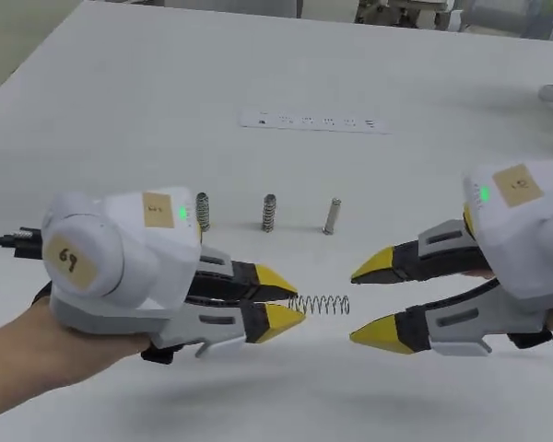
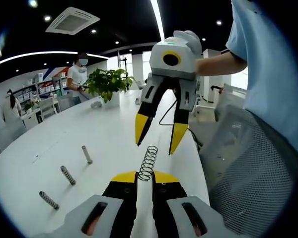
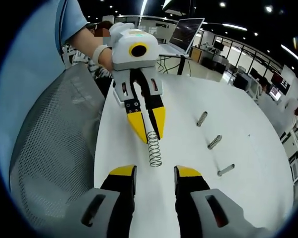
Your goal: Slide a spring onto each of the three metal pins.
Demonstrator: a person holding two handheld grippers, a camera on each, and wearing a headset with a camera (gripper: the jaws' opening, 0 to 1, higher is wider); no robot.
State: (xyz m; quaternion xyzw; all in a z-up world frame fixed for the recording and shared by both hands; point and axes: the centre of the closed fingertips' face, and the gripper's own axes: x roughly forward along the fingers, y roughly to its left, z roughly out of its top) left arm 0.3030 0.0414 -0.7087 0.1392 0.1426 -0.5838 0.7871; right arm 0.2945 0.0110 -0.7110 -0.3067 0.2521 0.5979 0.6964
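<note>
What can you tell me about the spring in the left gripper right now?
The spring is a thin, silvery wire coil with open turns. One end is pinched between the yellow tips of the left gripper; the rest sticks out straight, roughly level over the white table. Its free end stops just short of the open right gripper, untouched.

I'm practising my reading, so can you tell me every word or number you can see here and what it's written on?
"69": handwritten on the round-end sticker of the left tongs.
Writing on the top sticker of the left tongs: too blurred to read.
Writing on the tan sticker of the right tongs: too blurred to read.
Dark marks on the white strip lying on the table: too small to read.
</note>
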